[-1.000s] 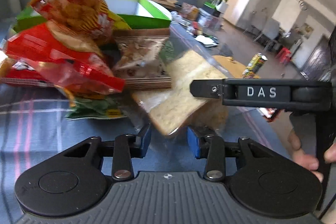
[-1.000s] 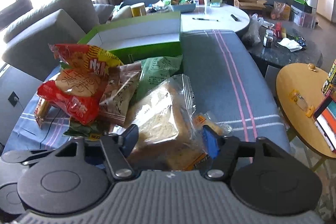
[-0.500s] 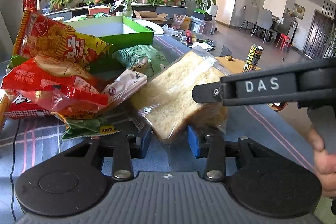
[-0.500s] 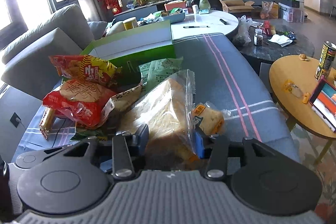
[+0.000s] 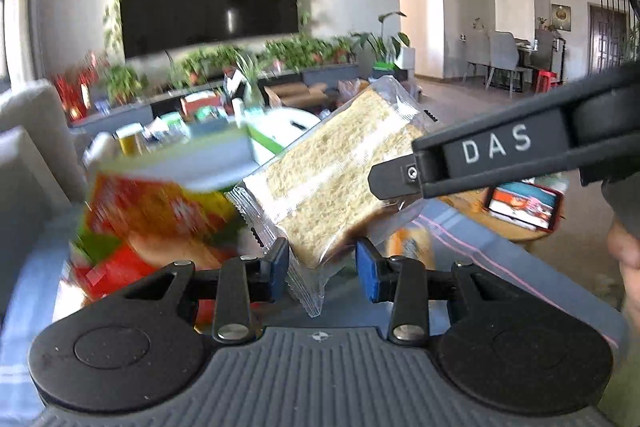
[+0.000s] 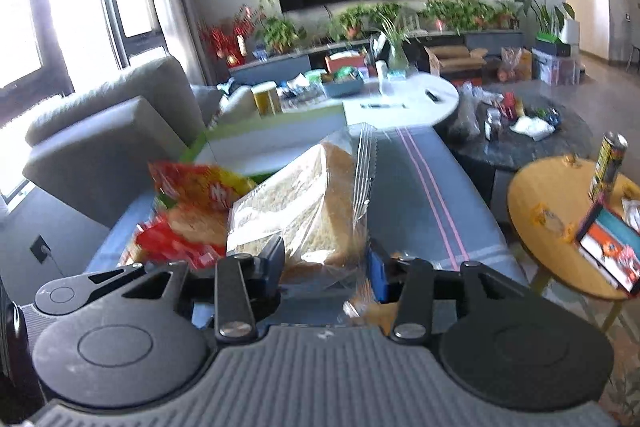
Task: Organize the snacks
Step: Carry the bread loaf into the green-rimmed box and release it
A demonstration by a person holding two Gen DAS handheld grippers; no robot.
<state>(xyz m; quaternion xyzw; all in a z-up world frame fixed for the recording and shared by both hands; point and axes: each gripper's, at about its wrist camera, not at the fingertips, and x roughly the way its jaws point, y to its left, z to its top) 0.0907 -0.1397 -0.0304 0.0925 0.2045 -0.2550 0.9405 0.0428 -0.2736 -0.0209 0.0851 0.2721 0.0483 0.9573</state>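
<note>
Both grippers' fingers clamp bread pack (image 5: 332, 175) (clear wrap), long axis tilted up-right.

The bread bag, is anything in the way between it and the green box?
Nothing solid blocks it. The bread bag is lifted in both grippers, left and right. The red snack bags lie low to the left, beside the path to the green box.

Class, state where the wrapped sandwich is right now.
In both wrist views the wrapped sandwich sits centre, held up between both grippers, right of the red snack bags and before the green box.
</note>
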